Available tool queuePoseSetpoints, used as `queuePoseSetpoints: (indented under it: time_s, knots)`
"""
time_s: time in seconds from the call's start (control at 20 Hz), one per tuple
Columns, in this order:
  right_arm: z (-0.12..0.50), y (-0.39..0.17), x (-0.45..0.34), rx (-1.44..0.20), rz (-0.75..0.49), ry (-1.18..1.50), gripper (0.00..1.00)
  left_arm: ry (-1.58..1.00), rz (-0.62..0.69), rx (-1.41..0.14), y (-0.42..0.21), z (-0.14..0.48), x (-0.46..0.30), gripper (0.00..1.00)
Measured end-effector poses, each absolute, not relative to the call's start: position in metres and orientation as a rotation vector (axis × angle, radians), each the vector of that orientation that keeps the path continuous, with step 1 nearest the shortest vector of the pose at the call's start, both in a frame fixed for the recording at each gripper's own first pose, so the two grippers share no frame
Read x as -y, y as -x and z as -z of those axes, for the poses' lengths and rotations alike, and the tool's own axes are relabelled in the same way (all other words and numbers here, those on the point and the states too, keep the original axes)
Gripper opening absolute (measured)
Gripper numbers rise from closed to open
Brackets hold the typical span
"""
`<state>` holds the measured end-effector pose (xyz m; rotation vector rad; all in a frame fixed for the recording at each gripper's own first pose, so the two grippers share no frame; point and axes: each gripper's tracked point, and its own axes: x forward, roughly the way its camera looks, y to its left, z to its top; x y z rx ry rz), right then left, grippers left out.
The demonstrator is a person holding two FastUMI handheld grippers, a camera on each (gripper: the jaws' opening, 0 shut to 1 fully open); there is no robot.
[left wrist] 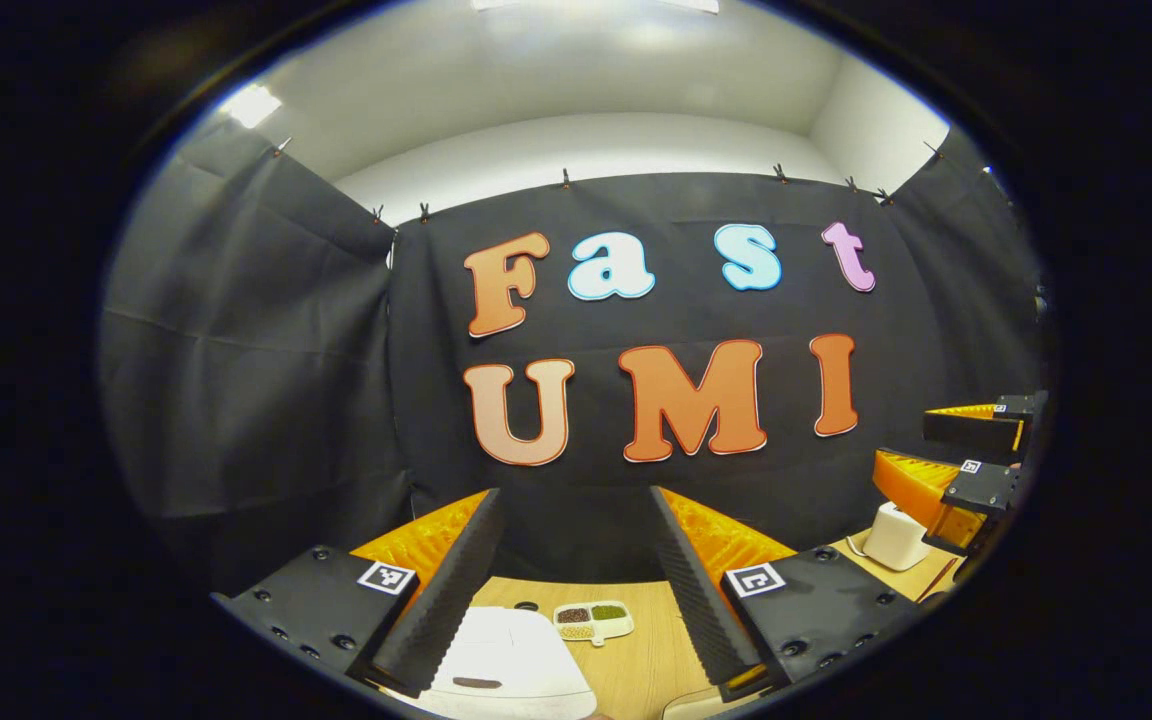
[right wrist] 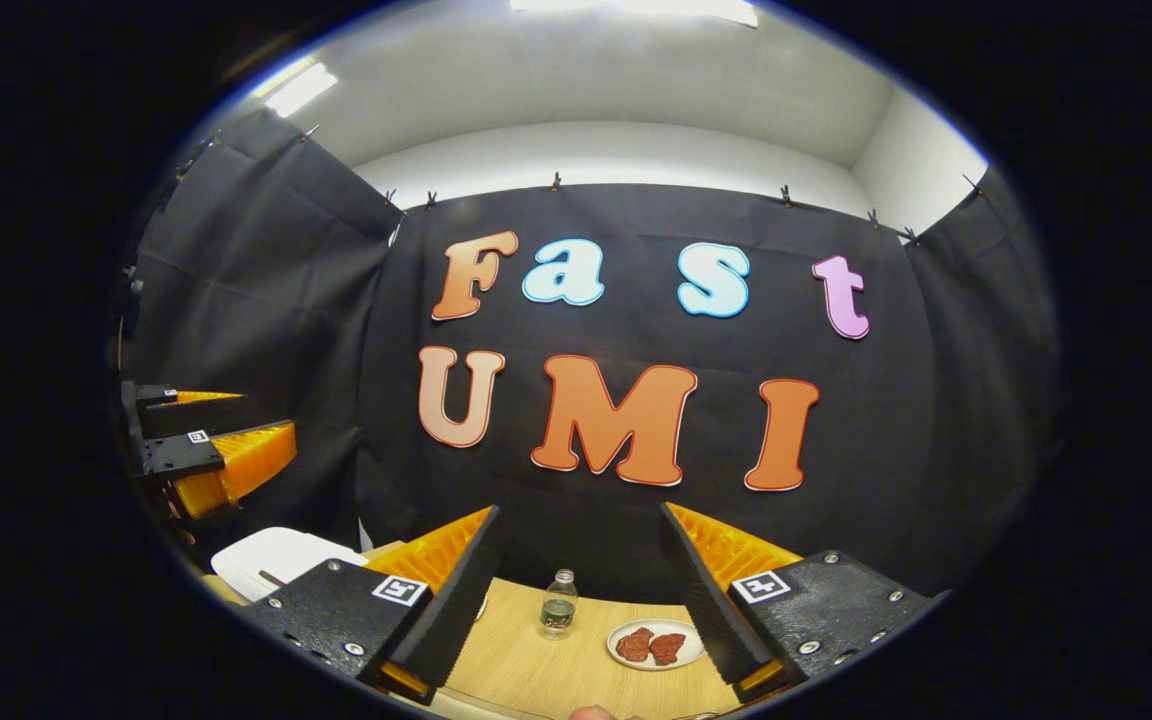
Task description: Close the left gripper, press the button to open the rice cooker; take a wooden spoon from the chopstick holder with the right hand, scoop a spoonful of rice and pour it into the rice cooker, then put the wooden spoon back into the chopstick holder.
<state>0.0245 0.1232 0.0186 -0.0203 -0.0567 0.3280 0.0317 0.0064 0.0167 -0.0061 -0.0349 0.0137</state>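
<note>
Table [left wrist: 651, 655] carries the rice cooker [left wrist: 506, 660], lid down, directly under my left tongs [left wrist: 576, 590], spread wide, not yet clenched for the button. Right tongs [right wrist: 581, 590] likewise released, above small bottle [right wrist: 558, 603] and plate [right wrist: 656, 645].

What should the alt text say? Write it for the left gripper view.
The left tongs hang open above a wooden table, over a closed white rice cooker and a small divided dish of grains. The right tongs, also open, are at far right near a white container.
</note>
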Motion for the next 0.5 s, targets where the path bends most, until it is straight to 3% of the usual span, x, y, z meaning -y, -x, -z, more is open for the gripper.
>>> queuePoseSetpoints:
  time_s: [0.05, 0.2, 0.25, 0.5]
  knots:
    - [-0.018, -0.027, -0.123, 0.052, -0.322, 0.010, 0.95, 0.012, -0.018, 0.039, -0.033, -0.017, -0.008, 0.97]
    - [-0.011, -0.030, -0.120, 0.030, -0.315, -0.003, 0.95, 0.023, -0.028, 0.036, -0.035, -0.014, -0.011, 0.93]
    - [-0.008, -0.032, -0.119, 0.019, -0.312, -0.004, 0.95, 0.029, -0.026, 0.031, -0.034, -0.012, -0.011, 1.00]
    - [-0.006, -0.033, -0.115, 0.009, -0.296, -0.016, 0.95, 0.044, -0.020, 0.028, -0.035, -0.010, -0.012, 1.00]
